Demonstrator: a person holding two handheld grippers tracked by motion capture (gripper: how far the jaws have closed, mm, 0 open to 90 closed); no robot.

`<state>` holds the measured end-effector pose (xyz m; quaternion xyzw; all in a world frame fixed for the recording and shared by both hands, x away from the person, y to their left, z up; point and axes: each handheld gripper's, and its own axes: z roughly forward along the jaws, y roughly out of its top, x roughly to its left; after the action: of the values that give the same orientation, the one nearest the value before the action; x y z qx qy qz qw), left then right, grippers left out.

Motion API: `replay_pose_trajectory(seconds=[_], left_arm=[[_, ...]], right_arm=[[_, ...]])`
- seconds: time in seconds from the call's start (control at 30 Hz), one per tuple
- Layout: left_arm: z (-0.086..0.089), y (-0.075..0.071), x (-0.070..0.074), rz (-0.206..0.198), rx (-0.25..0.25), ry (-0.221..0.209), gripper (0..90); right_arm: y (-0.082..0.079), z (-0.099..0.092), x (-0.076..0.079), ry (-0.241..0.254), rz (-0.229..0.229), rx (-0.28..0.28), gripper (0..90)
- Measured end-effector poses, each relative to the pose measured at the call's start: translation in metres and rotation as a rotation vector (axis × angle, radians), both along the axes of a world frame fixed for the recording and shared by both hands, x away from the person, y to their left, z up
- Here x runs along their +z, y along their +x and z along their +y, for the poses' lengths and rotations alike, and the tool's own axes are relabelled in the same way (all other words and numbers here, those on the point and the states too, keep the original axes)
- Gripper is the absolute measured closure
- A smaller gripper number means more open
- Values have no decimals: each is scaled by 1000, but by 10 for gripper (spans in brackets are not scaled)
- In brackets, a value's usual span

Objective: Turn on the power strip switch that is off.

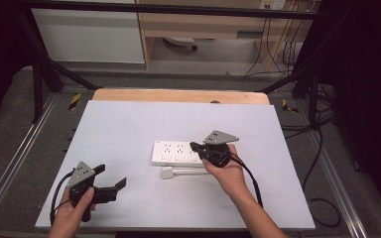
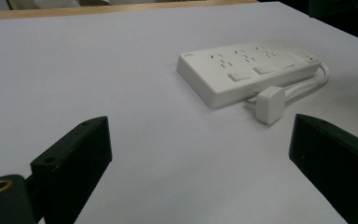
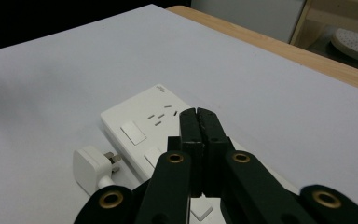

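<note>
Table (image 1: 129,129): white sheet over a wooden top; bears all items below.

Power strip (image 1: 174,152): white, three sockets with a switch under each, lying flat near the table's middle. Its cord (image 1: 191,171) runs along its near edge.

Right gripper (image 1: 194,146): jaws pressed together, nothing between them, tips poised over the strip's right end, above the switch row.

Left gripper (image 1: 111,178): jaws wide apart, empty, resting at the near left corner, well apart from the strip.

Plug (image 1: 166,172): white, prongs showing, lying just beside the strip's near edge, unplugged.

Handling note: likely a switch press. Keep the closed tips square over one switch (image 3: 133,132), descend straight, press lightly so the strip does not slide.
</note>
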<state>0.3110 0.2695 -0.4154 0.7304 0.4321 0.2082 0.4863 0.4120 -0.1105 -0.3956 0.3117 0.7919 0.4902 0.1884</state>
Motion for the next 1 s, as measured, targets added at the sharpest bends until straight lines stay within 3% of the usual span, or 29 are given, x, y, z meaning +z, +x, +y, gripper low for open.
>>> replay_pose_trajectory(seconds=[0.27, 0.73, 1.0], left_arm=[[0, 0, 0, 1, 0, -1, 59], [0, 0, -1, 7, 0, 4, 60], [0, 0, -1, 6, 0, 8, 60]], right_arm=[[2, 3, -14, -19, 35, -7, 900], [3, 2, -20, -14, 36, -21, 900], [1, -7, -28, -16, 61, -40, 900]])
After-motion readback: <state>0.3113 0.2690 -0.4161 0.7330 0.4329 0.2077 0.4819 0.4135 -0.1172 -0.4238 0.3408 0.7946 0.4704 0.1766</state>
